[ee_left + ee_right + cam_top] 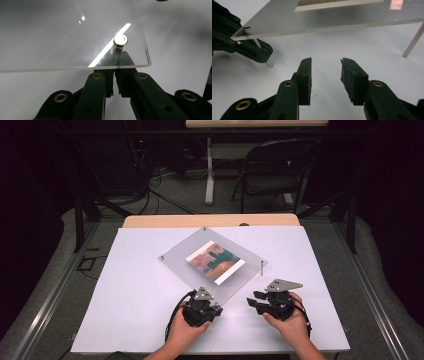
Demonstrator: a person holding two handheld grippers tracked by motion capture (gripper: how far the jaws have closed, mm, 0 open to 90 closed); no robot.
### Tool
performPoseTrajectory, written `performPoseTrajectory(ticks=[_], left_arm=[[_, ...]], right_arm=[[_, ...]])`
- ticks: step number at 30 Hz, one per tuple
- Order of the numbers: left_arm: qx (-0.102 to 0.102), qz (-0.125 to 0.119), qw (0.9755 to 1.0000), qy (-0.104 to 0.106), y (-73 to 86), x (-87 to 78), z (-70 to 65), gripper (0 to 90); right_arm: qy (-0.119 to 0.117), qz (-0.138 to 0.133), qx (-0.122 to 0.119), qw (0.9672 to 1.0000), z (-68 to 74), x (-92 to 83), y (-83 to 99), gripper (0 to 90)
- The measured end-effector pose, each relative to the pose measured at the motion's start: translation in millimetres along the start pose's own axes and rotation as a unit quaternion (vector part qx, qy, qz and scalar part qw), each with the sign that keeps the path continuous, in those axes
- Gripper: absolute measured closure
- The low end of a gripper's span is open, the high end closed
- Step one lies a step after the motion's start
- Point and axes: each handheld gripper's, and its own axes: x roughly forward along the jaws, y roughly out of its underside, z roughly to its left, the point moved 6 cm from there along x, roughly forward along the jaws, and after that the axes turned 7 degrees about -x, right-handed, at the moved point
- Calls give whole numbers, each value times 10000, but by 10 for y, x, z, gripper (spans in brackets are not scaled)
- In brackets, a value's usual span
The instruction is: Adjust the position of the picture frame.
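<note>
A clear acrylic plate [182, 260] stands on thin metal legs over the white board, with a colourful picture [216, 260] under its middle. My left gripper [212, 306] is at the plate's near corner. Its jaws reach under the plate [62, 37] and are shut on the corner's metal leg [120, 41], whose round head shows through the acrylic. From the right gripper view, that leg [253, 38] slants down between the left gripper's fingertips [263, 51]. My right gripper [254, 300] rests low on the board to the right, open [325, 67], nothing between its pads.
Another metal leg [413, 41] stands free at the plate's right corner [262, 268]. The white board [125, 310] covers a wooden table. Beyond the table are a folding chair [275, 170], a table post and cables on the floor.
</note>
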Motion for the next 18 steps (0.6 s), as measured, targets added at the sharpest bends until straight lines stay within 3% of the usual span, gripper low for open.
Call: performPoseTrajectory(ticks=[10,18], left_arm=[[-180,83,9996,-209,124,-291,188,853],[-364,47,9986,-370,263,-507,407,853]], right_arm=[[267,80,22,9996,-156,35,-4,629],[457,255,-36,9986,-292,230,-10,644]])
